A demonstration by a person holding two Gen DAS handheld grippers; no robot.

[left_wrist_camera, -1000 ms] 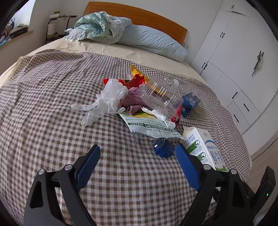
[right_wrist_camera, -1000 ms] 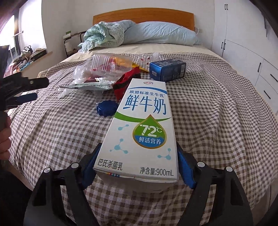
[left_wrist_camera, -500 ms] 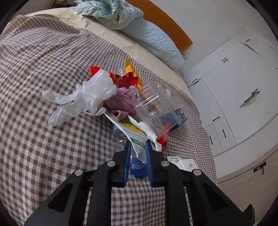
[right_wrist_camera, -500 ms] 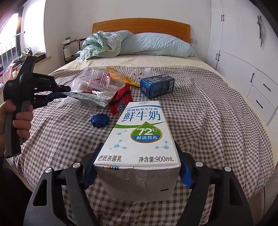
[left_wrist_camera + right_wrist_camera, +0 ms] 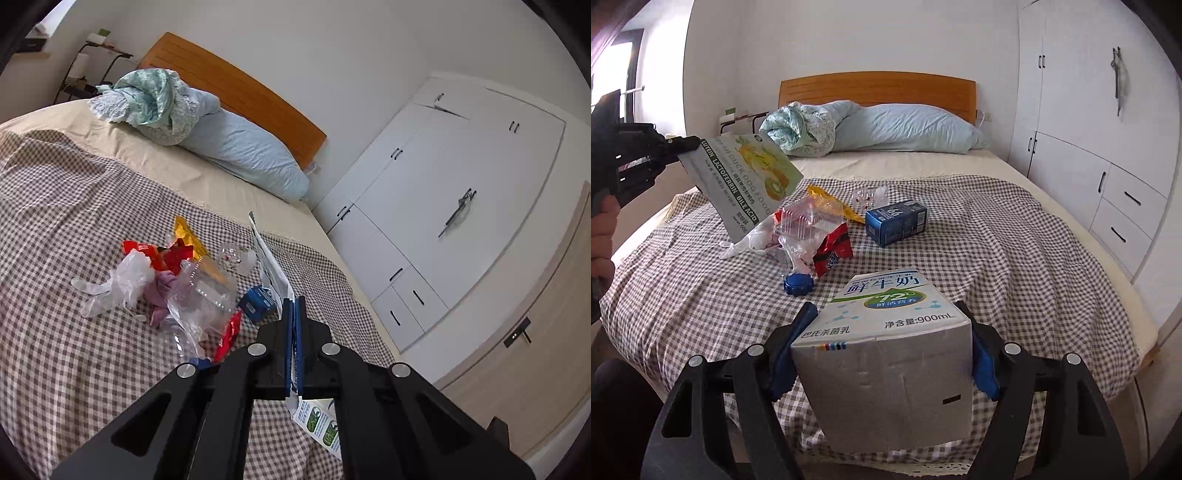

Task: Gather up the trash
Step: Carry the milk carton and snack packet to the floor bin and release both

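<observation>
Both hands are already loaded. The left tongs (image 5: 687, 143), at the left edge of the right wrist view, are pinched flat on one corner of an empty dog food pouch (image 5: 746, 181), which hangs clear above the bed (image 5: 1015, 236); a corner hold suits so thin and limp a thing, letting it dangle free of the heap beneath. The right tongs (image 5: 886, 354), low in the same view, stand wide and clamp a milk carton (image 5: 886, 354) by its two sides near the base, lifted off the checked blanket (image 5: 997, 258), the broad faces giving the pads something firm to press. The rest of the trash lies in a loose pile at the middle of the bed: a clear plastic clamshell (image 5: 809, 221), a red snack wrapper (image 5: 833, 251), a crumpled plastic glove (image 5: 118, 284), a blue bottle cap (image 5: 796, 283) just in front of the pile, and a small blue box (image 5: 895, 221) to the right. No bin or bag shows in either view, so I cannot tell where these two pieces are bound.
</observation>
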